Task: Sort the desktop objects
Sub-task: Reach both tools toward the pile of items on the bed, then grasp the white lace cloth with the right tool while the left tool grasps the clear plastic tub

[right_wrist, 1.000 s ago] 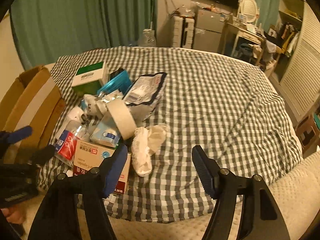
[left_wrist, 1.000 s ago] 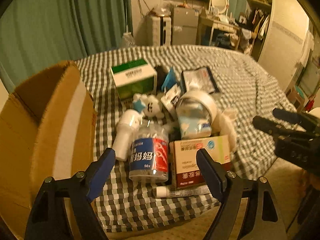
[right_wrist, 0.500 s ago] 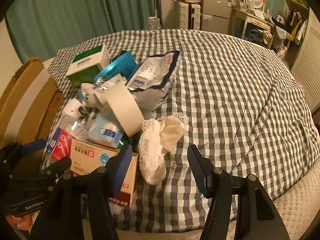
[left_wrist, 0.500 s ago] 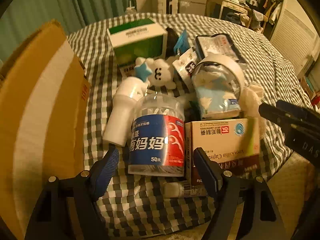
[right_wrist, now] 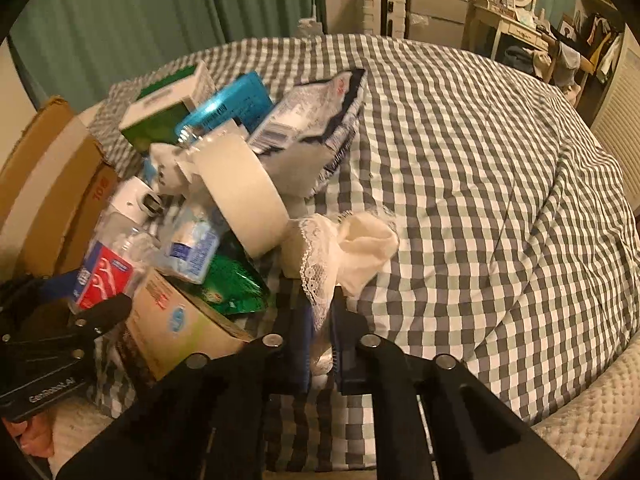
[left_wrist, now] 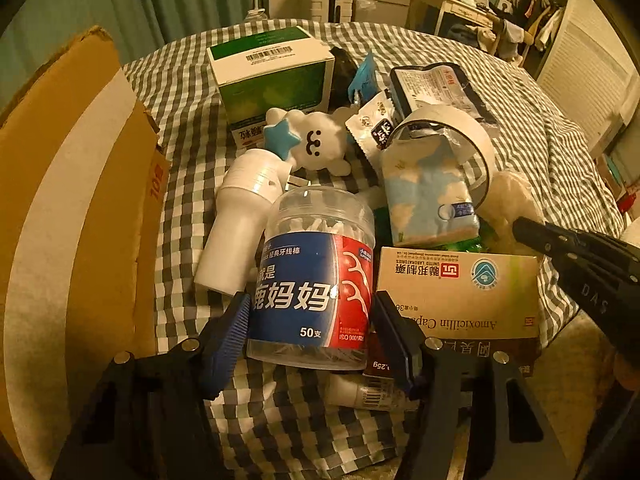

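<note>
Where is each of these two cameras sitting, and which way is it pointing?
Left wrist: rides the left gripper, looking along its fingers at the floss-pick jar between them; the right gripper intrudes at the side.
Right wrist: rides the right gripper, closed on the lace cloth; the left gripper's body and fingertips show beside it.
Shared: jar, medicine box, tape roll, checkered cloth.

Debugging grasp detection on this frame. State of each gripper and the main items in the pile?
left gripper: open, fingers either side of the floss pick jar
right gripper: shut on lace cloth
floss pick jar: on its side, lid on
lace cloth: crumpled, near edge pinched
tape roll: tilted on the pile
amoxicillin box: closed, lying flat
cardboard box: open, beside the pile
</note>
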A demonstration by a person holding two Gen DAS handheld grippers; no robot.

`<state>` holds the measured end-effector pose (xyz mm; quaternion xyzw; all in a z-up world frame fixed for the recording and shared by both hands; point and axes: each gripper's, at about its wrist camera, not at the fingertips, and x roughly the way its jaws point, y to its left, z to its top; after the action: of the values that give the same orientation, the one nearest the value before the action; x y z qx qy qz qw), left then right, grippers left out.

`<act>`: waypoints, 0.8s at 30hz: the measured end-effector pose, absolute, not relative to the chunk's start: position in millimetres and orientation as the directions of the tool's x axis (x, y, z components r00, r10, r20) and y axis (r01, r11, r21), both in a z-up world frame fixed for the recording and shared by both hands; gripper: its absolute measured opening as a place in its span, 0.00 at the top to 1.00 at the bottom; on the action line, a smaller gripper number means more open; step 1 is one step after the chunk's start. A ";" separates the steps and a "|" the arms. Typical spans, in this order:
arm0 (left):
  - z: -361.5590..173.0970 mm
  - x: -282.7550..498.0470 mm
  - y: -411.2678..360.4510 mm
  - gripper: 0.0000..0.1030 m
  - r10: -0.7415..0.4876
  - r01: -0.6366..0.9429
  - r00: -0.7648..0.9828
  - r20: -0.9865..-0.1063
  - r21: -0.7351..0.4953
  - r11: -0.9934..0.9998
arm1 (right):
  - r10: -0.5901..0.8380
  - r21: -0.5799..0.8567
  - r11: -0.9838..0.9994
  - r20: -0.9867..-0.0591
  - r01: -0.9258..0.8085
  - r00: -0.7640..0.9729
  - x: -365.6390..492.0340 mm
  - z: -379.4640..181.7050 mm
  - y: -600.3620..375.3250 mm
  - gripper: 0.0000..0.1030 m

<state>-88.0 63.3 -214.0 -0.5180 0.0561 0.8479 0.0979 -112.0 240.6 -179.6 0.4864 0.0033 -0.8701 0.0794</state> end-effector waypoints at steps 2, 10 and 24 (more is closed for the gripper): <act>-210.4 -86.6 63.6 0.39 0.108 -0.229 -0.452 -0.885 -0.001 -0.973 | -0.145 0.085 -0.987 -0.834 0.135 -0.532 -110.7 -175.6 243.3 0.95; -184.7 -77.9 69.7 0.39 0.108 -0.245 -0.527 -0.843 0.028 -0.969 | -0.166 0.115 -0.986 -0.781 0.122 -0.602 -95.3 -151.0 250.6 0.96; -124.4 -55.2 59.5 0.42 0.152 -0.245 -0.635 -0.758 0.011 -0.970 | -0.190 0.139 -0.982 -0.694 0.130 -0.695 -51.7 -96.1 246.6 0.96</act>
<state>-55.2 59.5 -124.4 -0.4129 0.0563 0.9024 0.1098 -51.7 246.6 -96.1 0.3809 -0.0395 -0.9197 0.0870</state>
